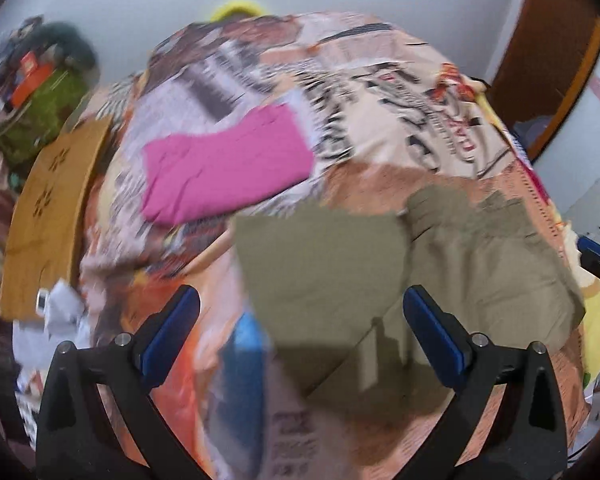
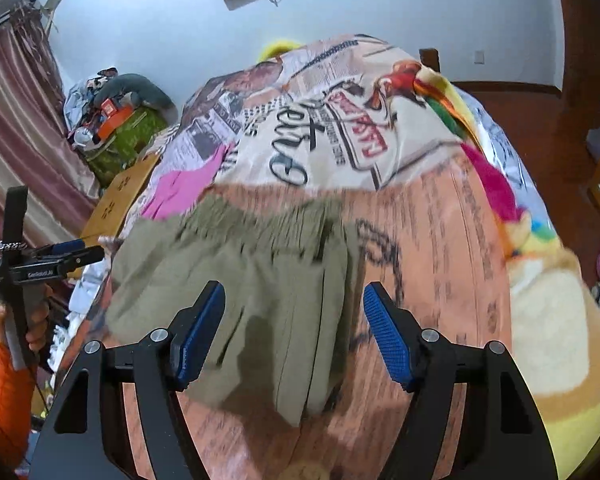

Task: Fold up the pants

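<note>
— Along the left edge of the bed (image 2: 440, 240), what do you make out?

— A wooden board (image 1: 48, 220) with small flower cut-outs leans beside the mattress there, and past it, by the far left corner, sits a green bundle (image 1: 40, 116) with an orange box (image 1: 30, 78) on top. Rose-striped curtains (image 2: 16, 128) hang behind all that in the right wrist view.

— And on the bedspread itself?

— A folded pink garment (image 1: 224, 168) lies toward the left edge, on the newspaper-print part of the cover. Just to its right and nearer the foot lie the olive pants (image 1: 340, 264), spread flat on the orange patch, with the gathered waistband (image 2: 260, 210) toward the head of the bed. They look folded along their length, though the blur keeps me from being sure.

— What about the left gripper (image 1: 300, 320)?

— Its blue pads stand wide apart above the pants' left portion, pinching nothing. From the right wrist view you see it from the side at the bed's left edge, carried by a hand (image 2: 40, 316) with an orange sleeve (image 2: 4, 384).

— The right gripper (image 2: 294, 312)?

— Also apart, with nothing pressed between the pads; the pants' right edge and the orange cover show in the gap below. It hangs over the cloth, not touching it as far as I can tell.

— Farther right?

— A bright plush blanket (image 2: 548, 312) in yellow, cream and pink bunches along the right edge of the bed, with a brown wooden headboard (image 2: 520, 120) beyond it.
</note>
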Motion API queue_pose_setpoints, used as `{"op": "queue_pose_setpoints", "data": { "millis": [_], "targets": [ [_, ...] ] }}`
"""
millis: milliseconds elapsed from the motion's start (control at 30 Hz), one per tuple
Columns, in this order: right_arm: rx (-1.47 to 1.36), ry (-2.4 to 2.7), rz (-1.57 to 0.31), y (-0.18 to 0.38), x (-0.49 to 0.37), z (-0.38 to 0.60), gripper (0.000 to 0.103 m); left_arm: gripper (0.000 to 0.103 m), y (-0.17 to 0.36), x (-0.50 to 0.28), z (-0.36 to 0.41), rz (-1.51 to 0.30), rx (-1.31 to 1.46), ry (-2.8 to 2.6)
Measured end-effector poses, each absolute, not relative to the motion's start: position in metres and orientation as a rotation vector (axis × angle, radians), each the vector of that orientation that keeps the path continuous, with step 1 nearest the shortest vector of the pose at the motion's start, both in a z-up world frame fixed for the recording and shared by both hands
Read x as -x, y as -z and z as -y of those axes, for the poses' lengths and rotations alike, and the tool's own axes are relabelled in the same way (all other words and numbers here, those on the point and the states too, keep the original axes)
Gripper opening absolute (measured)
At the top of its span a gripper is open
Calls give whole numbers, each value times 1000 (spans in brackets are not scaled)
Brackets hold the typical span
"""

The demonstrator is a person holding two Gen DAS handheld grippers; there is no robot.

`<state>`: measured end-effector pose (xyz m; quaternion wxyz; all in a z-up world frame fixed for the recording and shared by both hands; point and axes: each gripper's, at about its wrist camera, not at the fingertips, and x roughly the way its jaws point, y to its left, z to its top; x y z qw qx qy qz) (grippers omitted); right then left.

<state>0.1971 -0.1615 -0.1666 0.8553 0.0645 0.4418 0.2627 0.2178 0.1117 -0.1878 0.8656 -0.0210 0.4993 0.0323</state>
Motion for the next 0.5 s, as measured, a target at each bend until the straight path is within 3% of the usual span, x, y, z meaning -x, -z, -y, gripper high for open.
{"op": "queue_pose_setpoints", "data": {
  "millis": [233,300,500],
  "targets": [
    [-77,-598,-1007,190,-238,142,66,103,203,-259,-61,-1069,-66,14],
    [-59,-617,-1025,196,-246,136,53,101,213,-270,-53,-1089,-69,20],
    [38,-637,-1036,210,-257,119,28,76,236,-283,-49,-1123,-47,36]
  ]
}}
